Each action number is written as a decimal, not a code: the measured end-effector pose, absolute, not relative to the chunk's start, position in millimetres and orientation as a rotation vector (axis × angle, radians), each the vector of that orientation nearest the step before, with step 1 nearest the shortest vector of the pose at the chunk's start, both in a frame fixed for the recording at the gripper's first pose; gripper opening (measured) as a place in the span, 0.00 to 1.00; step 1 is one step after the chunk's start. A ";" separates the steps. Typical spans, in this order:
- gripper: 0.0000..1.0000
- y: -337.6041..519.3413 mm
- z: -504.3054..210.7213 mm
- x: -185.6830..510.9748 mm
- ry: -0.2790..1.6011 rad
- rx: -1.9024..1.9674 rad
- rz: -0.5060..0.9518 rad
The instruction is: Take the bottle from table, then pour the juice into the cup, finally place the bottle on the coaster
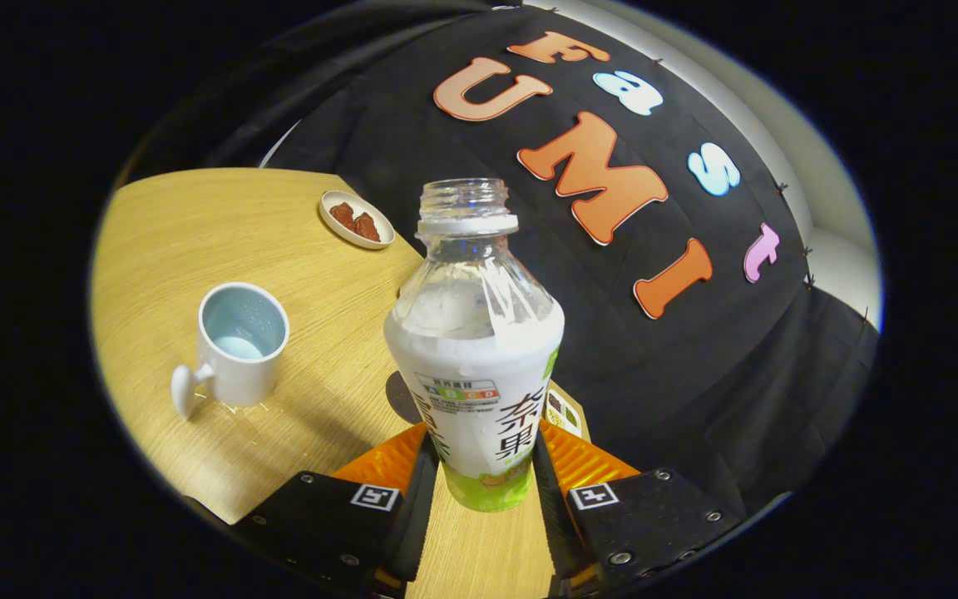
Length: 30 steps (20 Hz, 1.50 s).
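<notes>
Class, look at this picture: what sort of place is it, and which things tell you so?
Probably a staged demonstration booth: a wooden table against a black cloth wall, set with a cup, a small dish, and a bottle held by the gripper.

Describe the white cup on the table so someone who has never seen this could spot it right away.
On the light wooden table, look beside the capless plastic bottle clamped between the gripper fingers. The white ceramic cup stands upright there, pale blue inside, with a knob-like handle. The small white oval dish farther back is shallow and holds reddish-brown pieces.
</notes>
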State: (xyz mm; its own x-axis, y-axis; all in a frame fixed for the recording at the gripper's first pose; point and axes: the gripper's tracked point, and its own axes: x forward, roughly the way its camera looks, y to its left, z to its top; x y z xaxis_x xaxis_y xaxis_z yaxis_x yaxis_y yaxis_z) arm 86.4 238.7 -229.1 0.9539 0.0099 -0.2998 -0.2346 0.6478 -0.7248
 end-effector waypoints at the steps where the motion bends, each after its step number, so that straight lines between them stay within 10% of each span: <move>1: 0.60 241.9 -230.3 86.3 0.279 -0.895 0.145; 30: 0.60 263.2 -251.3 97.8 0.237 -1.513 0.167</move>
State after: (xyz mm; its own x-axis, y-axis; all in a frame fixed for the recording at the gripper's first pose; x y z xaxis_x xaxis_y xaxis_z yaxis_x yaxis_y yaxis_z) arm 97.8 263.2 -251.3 0.9657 -0.0378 -0.2567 -0.2546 0.0536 -0.9656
